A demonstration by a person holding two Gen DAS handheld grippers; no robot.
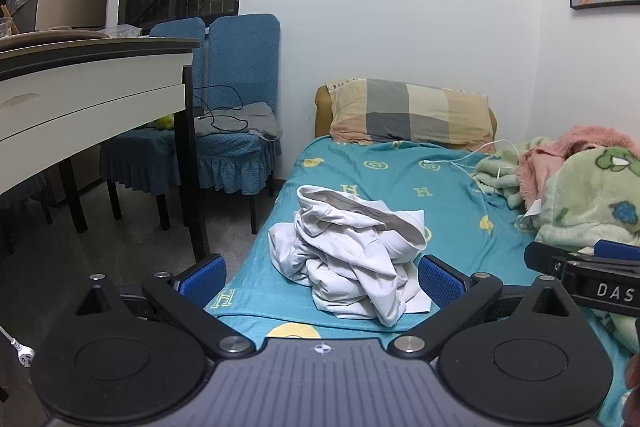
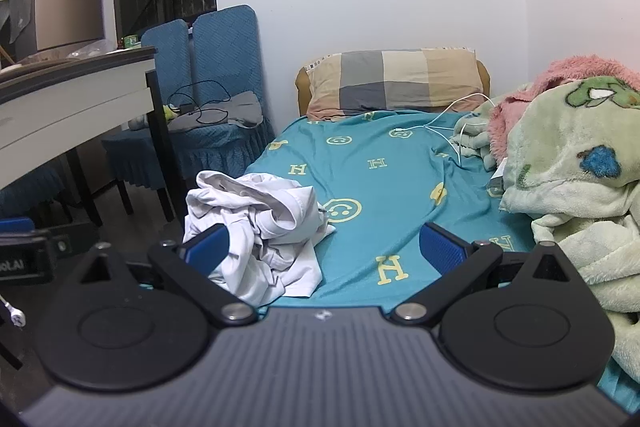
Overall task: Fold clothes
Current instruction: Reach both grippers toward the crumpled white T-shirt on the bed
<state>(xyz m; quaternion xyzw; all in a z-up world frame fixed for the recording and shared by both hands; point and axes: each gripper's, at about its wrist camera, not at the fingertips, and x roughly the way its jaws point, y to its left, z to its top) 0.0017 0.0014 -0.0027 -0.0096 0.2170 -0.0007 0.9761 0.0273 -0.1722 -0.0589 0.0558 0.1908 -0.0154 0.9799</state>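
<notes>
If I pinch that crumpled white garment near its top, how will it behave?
The white garment is bunched in loose folds, so it will likely drape and unravel, not lift as one piece. It looks thin, probably light. Pushed, it would probably slide and bunch on the teal sheet.

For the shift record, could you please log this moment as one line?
stage: before first grasp | left gripper: open, empty | right gripper: open, empty | white garment: crumpled on teal bedsheet, unfolded

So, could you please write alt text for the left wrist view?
A crumpled white garment lies on a teal bedsheet, framed by the open left gripper, which touches nothing. A checked pillow sits behind; the right gripper enters at right.
</notes>
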